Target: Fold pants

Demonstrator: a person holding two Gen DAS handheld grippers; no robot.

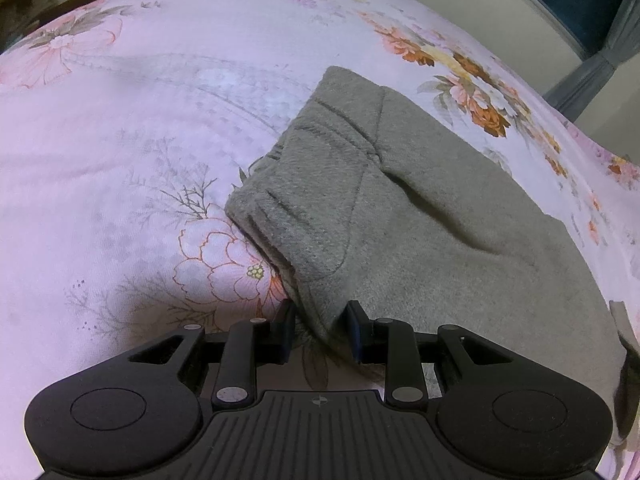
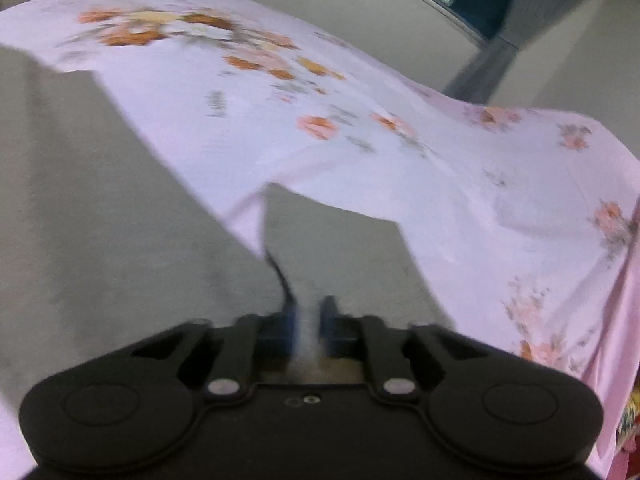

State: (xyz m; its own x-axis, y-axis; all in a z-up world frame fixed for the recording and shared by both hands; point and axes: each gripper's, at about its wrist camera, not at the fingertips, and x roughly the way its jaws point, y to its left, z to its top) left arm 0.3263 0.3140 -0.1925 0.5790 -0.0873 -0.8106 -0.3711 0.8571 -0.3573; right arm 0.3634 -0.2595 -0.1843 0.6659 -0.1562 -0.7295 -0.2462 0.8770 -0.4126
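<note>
left gripper (image 1: 320, 330): clamped on waistband corner of grey pants (image 1: 400, 216), which spread ahead and rightward over floral pink bedsheet (image 1: 120, 160). right gripper (image 2: 311, 326): pinched shut on grey fabric fold; view blurred.

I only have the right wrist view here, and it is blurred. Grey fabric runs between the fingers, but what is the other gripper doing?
Observer: The left gripper is shut on a corner of the grey pants, at the waistband end.
Operator: How does the garment lie at that end?
Observer: Flat on the floral bedsheet, with the gathered waistband and a pocket opening facing up.
Operator: Is my right gripper visible from there?
Observer: No. Only the right wrist view shows the right gripper, its jaws nearly together on pale grey fabric.
</note>
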